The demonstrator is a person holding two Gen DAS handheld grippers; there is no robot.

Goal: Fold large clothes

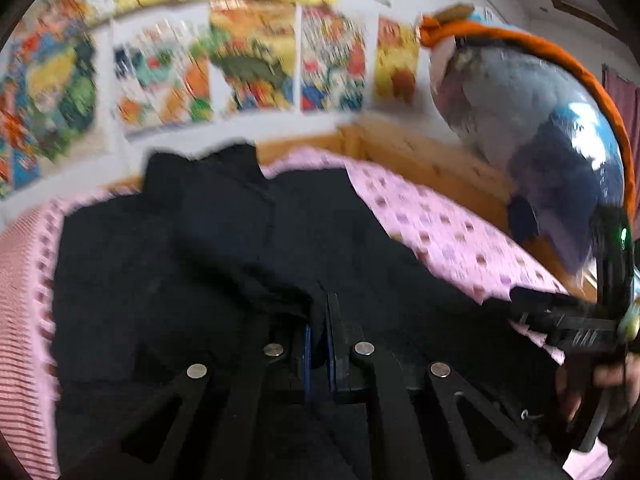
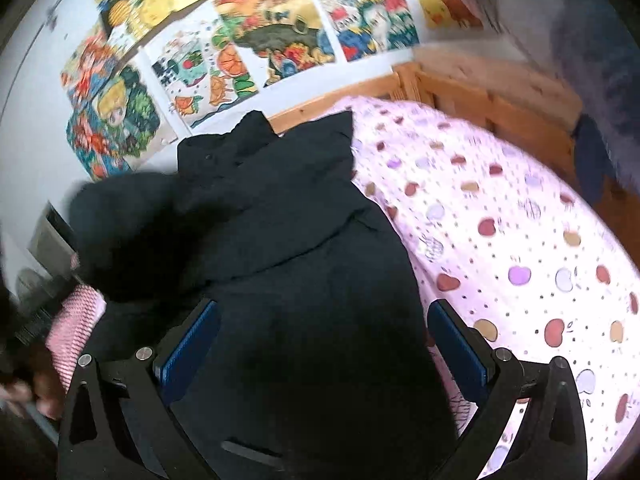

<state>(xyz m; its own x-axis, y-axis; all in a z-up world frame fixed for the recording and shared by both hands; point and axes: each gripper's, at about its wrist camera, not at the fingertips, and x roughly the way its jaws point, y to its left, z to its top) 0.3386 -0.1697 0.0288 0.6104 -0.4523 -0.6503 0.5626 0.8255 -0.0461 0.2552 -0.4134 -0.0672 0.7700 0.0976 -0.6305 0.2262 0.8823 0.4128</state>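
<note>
Black jacket [image 2: 288, 240] lies spread on the bed [image 2: 520, 240], collar end toward the poster wall [image 2: 240, 52], near hem under both cameras; one part is lifted and blurred at left in the right wrist view, likely a sleeve or side panel mid-fold.

Risks, as judgement: left hand-held gripper [image 1: 319, 344] pinches only a thin ridge of fabric; the bulky cloth could slip out if pulled fast, dropping the fold halfway; only one side is gripped, so the fold may go skewed or bunch; dark-on-dark hides the layers, so it may have caught more than one.

Left hand-held gripper: blue pads nearly together, clamped on a fold of the jacket.

Right hand-held gripper [image 2: 326, 348]: jaws wide apart, straddling the jacket's lower part; pads [image 2: 192, 344] close to the cloth, holding nothing; contact unclear.
</note>
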